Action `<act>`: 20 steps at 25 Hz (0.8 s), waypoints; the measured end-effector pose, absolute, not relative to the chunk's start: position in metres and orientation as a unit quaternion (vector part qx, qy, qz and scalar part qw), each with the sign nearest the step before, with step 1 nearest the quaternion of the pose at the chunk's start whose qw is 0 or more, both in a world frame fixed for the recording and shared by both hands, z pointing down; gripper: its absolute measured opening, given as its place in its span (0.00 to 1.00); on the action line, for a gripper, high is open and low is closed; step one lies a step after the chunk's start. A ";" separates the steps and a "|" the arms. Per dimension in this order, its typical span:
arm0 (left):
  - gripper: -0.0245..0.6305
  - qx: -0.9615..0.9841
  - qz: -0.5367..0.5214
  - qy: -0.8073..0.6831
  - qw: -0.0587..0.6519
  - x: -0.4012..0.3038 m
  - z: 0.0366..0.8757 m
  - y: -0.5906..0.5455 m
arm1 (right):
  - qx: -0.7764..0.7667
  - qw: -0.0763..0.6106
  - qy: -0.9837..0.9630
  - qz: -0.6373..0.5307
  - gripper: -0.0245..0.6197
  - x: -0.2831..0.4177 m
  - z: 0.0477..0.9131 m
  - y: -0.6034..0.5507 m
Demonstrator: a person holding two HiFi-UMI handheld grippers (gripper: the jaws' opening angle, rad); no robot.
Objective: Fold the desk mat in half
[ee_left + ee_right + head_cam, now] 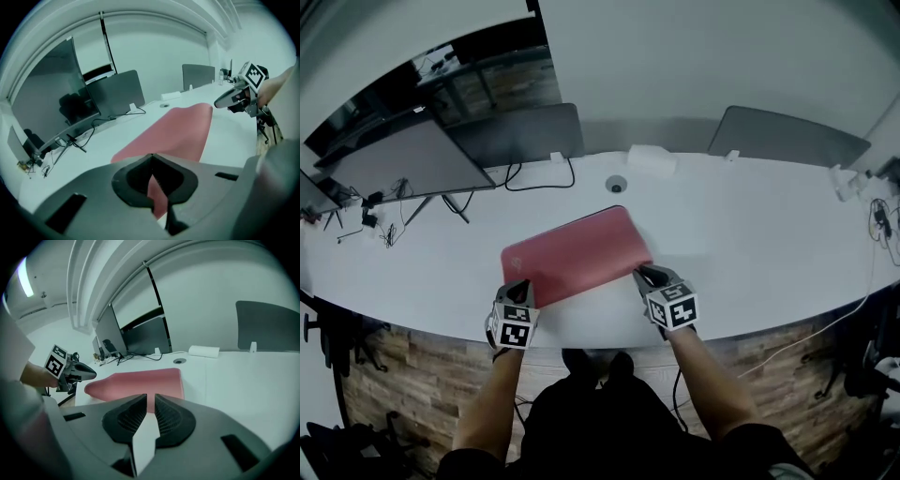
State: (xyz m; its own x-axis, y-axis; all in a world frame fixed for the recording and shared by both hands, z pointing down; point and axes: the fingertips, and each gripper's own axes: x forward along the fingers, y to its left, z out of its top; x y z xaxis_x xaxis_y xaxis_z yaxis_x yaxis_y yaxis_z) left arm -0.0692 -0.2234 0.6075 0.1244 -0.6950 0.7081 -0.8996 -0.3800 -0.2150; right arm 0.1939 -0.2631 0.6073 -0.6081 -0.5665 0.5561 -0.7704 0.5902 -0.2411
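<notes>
A red desk mat (577, 253) lies flat on the white desk (750, 244), turned a little askew. My left gripper (524, 285) is at its near left corner, shut on that corner; in the left gripper view the red mat (180, 129) runs up into the closed jaw tips of my left gripper (151, 157). My right gripper (643, 275) sits at the mat's near right corner. Its jaws stand slightly apart, and in the right gripper view my right gripper (150, 397) shows only white desk in the gap, with the mat (140, 380) just beyond.
A large monitor (403, 159) and a second dark screen (520, 131) stand at the back left with cables (534, 178). A cable hole (616, 184) and a white box (652, 159) lie behind the mat. A grey panel (787, 136) is at the back right.
</notes>
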 end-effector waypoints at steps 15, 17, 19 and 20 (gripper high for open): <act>0.05 0.836 0.202 -0.487 0.151 -0.114 0.468 -0.102 | 0.379 0.129 -0.900 0.172 0.04 0.121 0.484 -0.111; 0.05 0.848 0.169 -0.483 0.139 -0.135 0.449 -0.086 | 0.372 0.113 -0.909 0.150 0.04 0.083 0.459 -0.095; 0.05 0.854 0.142 -0.485 0.125 -0.157 0.431 -0.073 | 0.357 0.112 -0.920 0.118 0.04 0.044 0.433 -0.076; 0.05 0.856 0.131 -0.486 0.118 -0.167 0.424 -0.068 | 0.352 0.114 -0.924 0.100 0.04 0.028 0.421 -0.066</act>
State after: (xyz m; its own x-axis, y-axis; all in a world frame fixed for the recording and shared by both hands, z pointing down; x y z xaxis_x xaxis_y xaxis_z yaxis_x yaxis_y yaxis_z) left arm -0.1668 -0.0675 0.4238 0.4937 -0.8007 0.3393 -0.8626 -0.5005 0.0739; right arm 0.0282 -0.0665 0.4209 -0.7264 -0.6269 0.2816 -0.6727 0.7325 -0.1043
